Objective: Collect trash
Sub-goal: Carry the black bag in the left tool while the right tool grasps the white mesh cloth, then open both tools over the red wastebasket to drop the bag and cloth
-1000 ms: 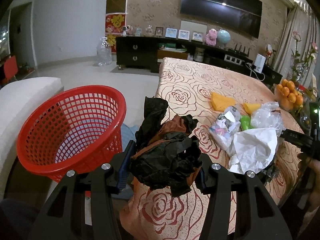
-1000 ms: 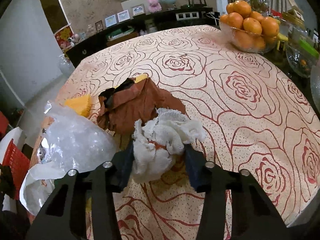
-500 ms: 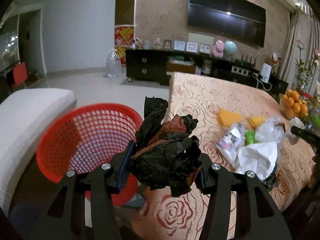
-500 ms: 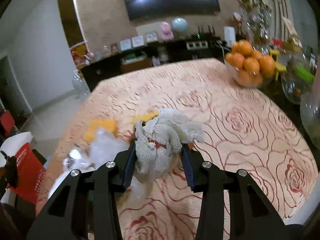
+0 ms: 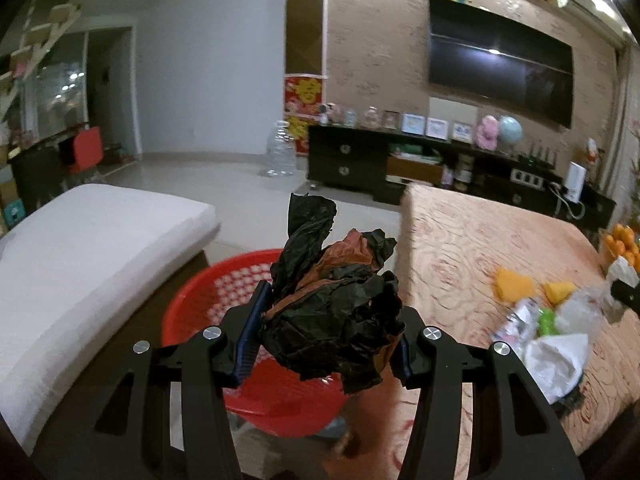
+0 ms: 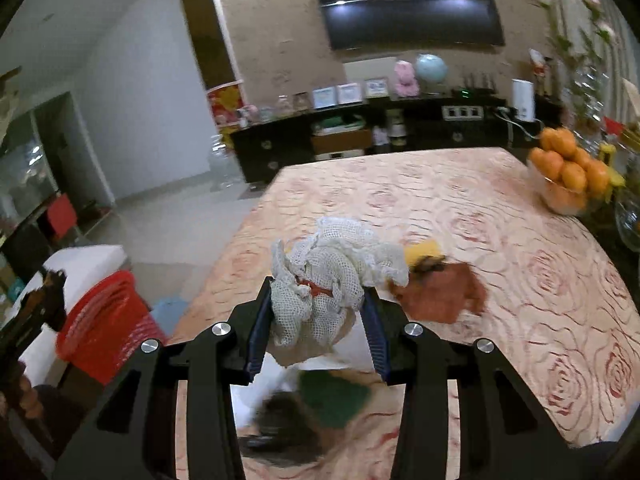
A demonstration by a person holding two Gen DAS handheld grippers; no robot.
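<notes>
- Black crumpled plastic, with a rust-brown layer folded into it, fills my left gripper [image 5: 326, 336]; the jaws are clamped on this black wad [image 5: 336, 316] at its waist, and a loose tail sticks up above them.
- It hangs over the near rim of the red basket [image 5: 208, 304], which stands on the floor beside the counter [image 5: 480, 248].
- I judge the wad very light and springy; a loose bite would let it puff open, so mid-bulk is the right hold, not the tail.
- White netting is pinched in my right gripper [image 6: 318, 322], jaws shut on the mesh bundle [image 6: 332, 276] from both sides, above the counter's near edge.
- Soft, limp, almost weightless by my reckoning; the weave could snag on the ribbed pads when I let go.
- More scraps lie on the counter: a brown sheet [image 6: 444, 296], yellow pieces [image 5: 514, 288], a clear bag [image 5: 580, 312].
</notes>
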